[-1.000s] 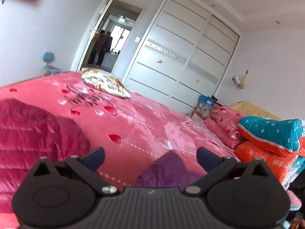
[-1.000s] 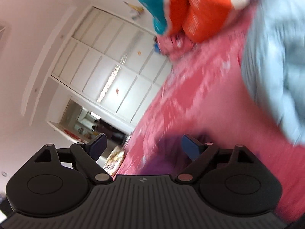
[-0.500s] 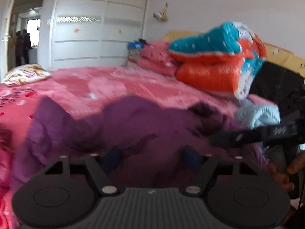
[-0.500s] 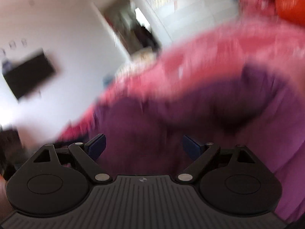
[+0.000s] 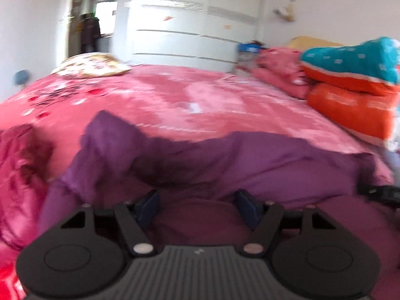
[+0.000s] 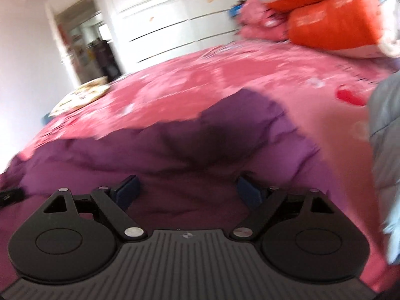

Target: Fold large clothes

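Observation:
A purple padded jacket (image 5: 225, 160) lies spread on the pink bed (image 5: 175, 100), with a sleeve sticking up at its left. It also shows in the right wrist view (image 6: 200, 150). My left gripper (image 5: 200, 206) is open just above the jacket's near part, its blue pads wide apart with nothing between them. My right gripper (image 6: 187, 191) is open too, low over the same jacket's near edge and empty. The right gripper's tip (image 5: 380, 192) shows at the right edge of the left wrist view.
A dark pink padded jacket (image 5: 17, 175) lies to the left. A light blue garment (image 6: 385, 150) lies to the right. Folded orange and teal quilts (image 5: 355, 82) and pink pillows are stacked at the far right. A patterned pillow (image 5: 90, 68) lies at the far side, before a white wardrobe.
Both grippers have swung round and come down over the purple jacket, which now fills the lower part of both views. Both stayed open.

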Demonstrator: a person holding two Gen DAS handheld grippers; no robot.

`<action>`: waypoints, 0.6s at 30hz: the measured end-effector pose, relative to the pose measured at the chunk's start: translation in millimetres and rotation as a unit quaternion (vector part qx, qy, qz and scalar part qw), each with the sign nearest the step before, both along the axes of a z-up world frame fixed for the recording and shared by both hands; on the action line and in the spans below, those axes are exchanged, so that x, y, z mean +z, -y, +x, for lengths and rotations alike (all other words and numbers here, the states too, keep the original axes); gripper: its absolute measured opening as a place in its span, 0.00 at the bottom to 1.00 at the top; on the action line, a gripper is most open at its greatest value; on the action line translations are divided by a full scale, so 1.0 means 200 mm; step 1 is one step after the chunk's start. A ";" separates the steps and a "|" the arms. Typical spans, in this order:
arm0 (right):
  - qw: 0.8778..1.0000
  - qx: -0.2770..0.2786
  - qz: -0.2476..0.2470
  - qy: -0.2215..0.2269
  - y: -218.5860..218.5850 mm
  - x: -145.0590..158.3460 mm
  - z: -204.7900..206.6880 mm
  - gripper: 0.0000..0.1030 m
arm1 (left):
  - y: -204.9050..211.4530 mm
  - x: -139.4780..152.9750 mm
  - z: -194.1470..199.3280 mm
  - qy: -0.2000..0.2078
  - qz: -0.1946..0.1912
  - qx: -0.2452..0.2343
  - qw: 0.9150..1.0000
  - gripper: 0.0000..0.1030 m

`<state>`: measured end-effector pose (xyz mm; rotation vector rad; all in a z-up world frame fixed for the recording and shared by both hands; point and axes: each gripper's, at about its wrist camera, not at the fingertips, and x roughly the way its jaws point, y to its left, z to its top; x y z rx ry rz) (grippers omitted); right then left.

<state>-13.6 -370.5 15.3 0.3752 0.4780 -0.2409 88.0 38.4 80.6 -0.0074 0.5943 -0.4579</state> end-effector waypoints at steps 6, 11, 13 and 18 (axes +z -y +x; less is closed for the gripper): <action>0.998 -0.059 -0.006 -0.030 0.05 -0.04 -0.01 1.00 | -0.04 -0.06 0.03 0.009 0.030 0.031 0.999 0.61; 0.996 -0.062 0.003 -0.062 0.06 -0.09 0.01 1.00 | -0.12 -0.12 0.04 0.014 0.008 0.050 0.999 0.61; 0.996 -0.062 -0.007 -0.065 0.03 -0.09 0.00 1.00 | -0.13 -0.15 0.05 0.018 0.003 0.058 0.998 0.62; 0.996 -0.069 -0.009 -0.064 0.03 -0.10 0.02 1.00 | -0.10 -0.21 0.09 0.021 -0.009 0.059 0.998 0.66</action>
